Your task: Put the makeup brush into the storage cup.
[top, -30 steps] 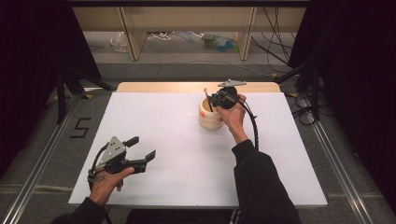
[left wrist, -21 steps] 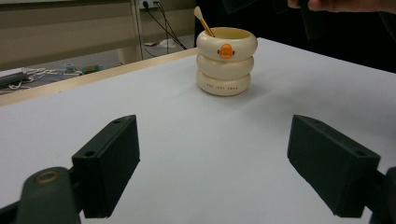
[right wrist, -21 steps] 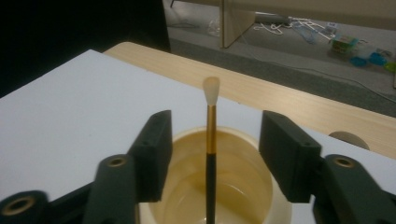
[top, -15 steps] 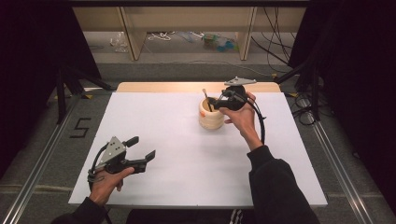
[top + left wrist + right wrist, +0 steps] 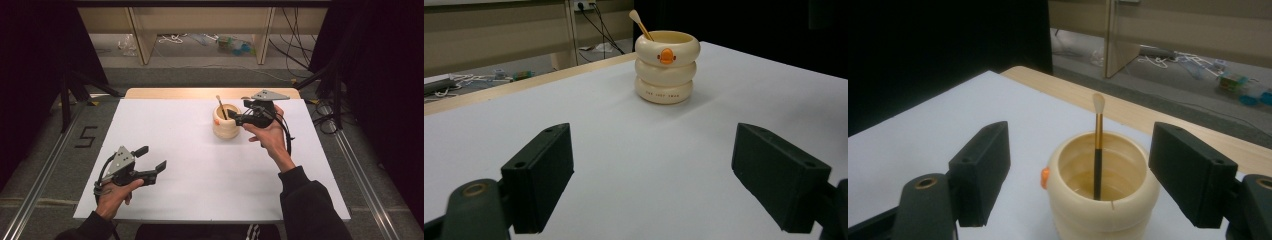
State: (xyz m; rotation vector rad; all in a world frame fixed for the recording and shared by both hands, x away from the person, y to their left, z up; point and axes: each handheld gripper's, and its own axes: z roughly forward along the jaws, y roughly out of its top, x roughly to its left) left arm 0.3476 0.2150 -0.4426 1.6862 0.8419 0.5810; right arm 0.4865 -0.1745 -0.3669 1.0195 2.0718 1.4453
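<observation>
Two tongs are in use. Over the last second the right tongs (image 5: 235,116) have drawn back slightly from the cup (image 5: 226,121), upper centre of the bench (image 5: 200,170), jaws wide, likely releasing the brush (image 5: 1096,150) now standing inside (black handle, gold ferrule, pale tip). Left tongs (image 5: 150,165), lower left, remain wide and empty. The cup is smooth, cream, ring-stacked.

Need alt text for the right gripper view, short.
A small brush stands bristles-up in a cream ringed cup with an orange beak, framed between the open right gripper jaws. The cup sits on a white table.
</observation>
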